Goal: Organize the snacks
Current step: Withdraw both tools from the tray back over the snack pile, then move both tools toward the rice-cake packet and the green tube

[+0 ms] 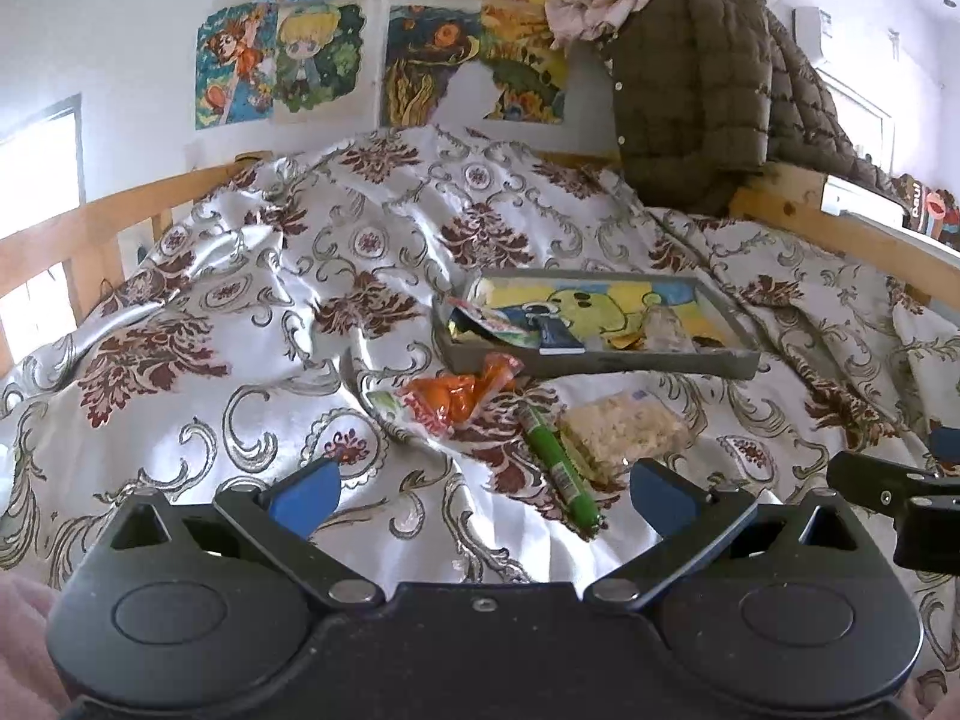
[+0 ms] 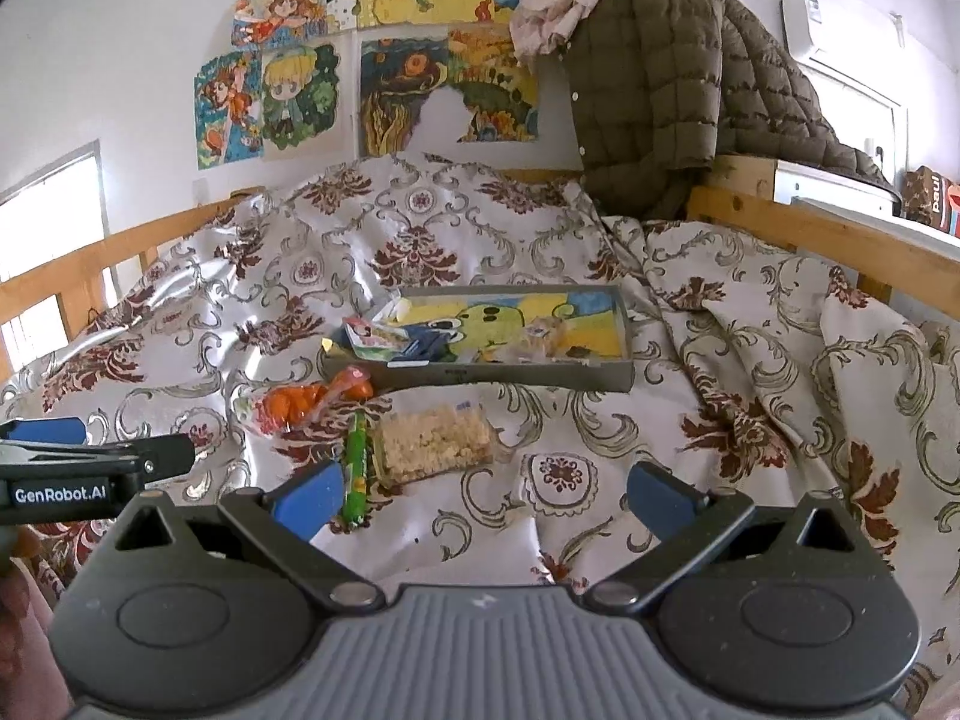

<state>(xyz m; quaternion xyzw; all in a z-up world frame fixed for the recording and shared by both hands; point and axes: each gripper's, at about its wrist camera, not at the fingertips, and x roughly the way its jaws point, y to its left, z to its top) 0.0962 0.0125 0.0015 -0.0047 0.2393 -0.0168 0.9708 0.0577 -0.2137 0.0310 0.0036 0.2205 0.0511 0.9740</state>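
A grey tray with a yellow cartoon picture on its floor lies on the bed and holds several snack packets. In front of it on the bedspread lie an orange snack bag, a green stick snack and a clear pack of pale rice crackers. My left gripper is open and empty, just short of the green stick. My right gripper is open and empty, with the green stick by its left finger and the cracker pack just ahead.
A patterned satin bedspread covers the bed inside a wooden frame. A brown quilted jacket hangs over the far right corner. Cartoon drawings are taped on the wall. The other gripper shows at each view's edge.
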